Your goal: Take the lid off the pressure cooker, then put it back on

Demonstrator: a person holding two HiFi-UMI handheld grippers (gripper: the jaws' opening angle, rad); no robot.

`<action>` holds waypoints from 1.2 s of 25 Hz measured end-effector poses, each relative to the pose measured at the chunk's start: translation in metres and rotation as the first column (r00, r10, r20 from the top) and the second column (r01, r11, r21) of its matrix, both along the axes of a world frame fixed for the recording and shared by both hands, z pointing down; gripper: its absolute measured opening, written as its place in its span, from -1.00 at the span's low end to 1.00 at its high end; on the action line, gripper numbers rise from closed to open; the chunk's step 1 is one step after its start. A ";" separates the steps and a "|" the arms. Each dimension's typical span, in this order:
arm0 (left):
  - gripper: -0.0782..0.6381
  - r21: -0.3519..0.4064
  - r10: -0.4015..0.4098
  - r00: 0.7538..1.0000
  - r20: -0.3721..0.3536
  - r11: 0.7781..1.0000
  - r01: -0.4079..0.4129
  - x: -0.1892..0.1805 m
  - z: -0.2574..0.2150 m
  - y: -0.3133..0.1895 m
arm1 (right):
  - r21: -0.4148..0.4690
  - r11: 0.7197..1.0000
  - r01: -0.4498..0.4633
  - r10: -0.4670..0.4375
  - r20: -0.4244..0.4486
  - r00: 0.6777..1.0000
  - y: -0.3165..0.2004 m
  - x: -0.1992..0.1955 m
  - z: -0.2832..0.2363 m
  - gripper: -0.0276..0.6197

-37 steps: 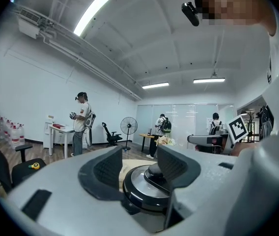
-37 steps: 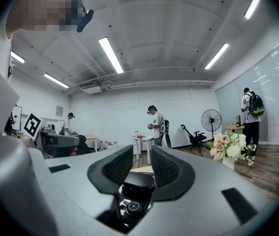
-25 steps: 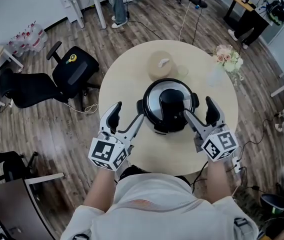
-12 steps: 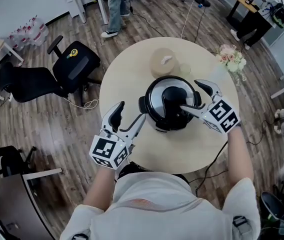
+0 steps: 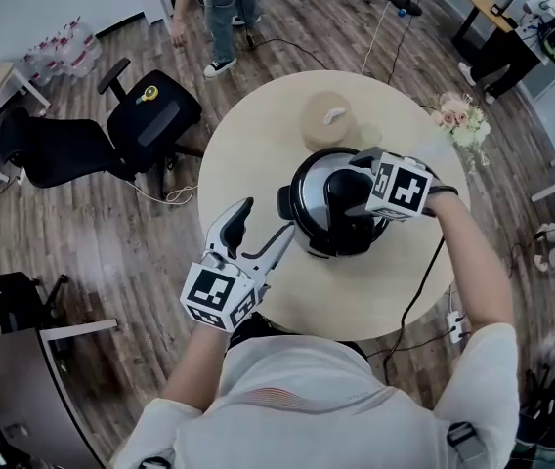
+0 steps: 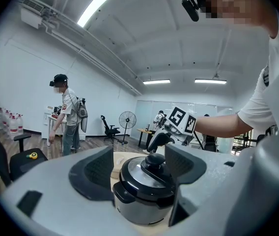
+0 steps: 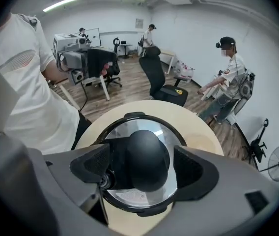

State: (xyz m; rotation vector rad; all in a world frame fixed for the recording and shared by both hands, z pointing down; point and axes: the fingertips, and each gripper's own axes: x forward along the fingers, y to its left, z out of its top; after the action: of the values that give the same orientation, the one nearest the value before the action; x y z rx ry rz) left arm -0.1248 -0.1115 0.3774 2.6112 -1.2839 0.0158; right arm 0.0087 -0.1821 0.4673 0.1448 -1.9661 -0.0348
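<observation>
Though ungripped, knob (image 7: 147, 161) between right jaws.

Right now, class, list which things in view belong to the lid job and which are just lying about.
Belong to the job:
pressure cooker
lid
black knob on the lid
right gripper, open around the knob
left gripper, open

Just lying about:
flowers
tan round container
office chair
</observation>
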 end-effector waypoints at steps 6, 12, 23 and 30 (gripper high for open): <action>0.09 -0.008 -0.018 1.000 0.000 1.000 0.018 -0.008 0.004 -0.002 | -0.038 0.998 0.044 -0.048 -0.102 0.994 -0.008 -0.001 0.020 0.35; 0.09 -0.021 -0.022 1.000 0.010 1.000 0.022 -0.010 0.010 0.000 | -0.023 0.997 0.076 -0.078 -0.162 0.984 -0.019 0.000 0.030 0.34; 0.09 -0.031 -0.015 1.000 0.007 0.999 0.015 -0.010 0.014 0.000 | -0.126 0.985 0.114 -0.137 -0.186 0.973 -0.007 0.000 0.039 0.25; 0.09 -0.036 -0.012 1.000 -0.001 0.999 0.012 -0.010 0.014 -0.002 | -0.145 0.982 0.120 -0.146 -0.187 0.972 -0.007 -0.002 0.037 -0.03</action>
State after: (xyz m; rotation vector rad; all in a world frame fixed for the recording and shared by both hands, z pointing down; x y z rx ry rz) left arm -0.1347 -0.1138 0.3913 2.5735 -1.2865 0.0349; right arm 0.0072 -0.1887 0.5047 -0.0762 -1.7713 -0.0053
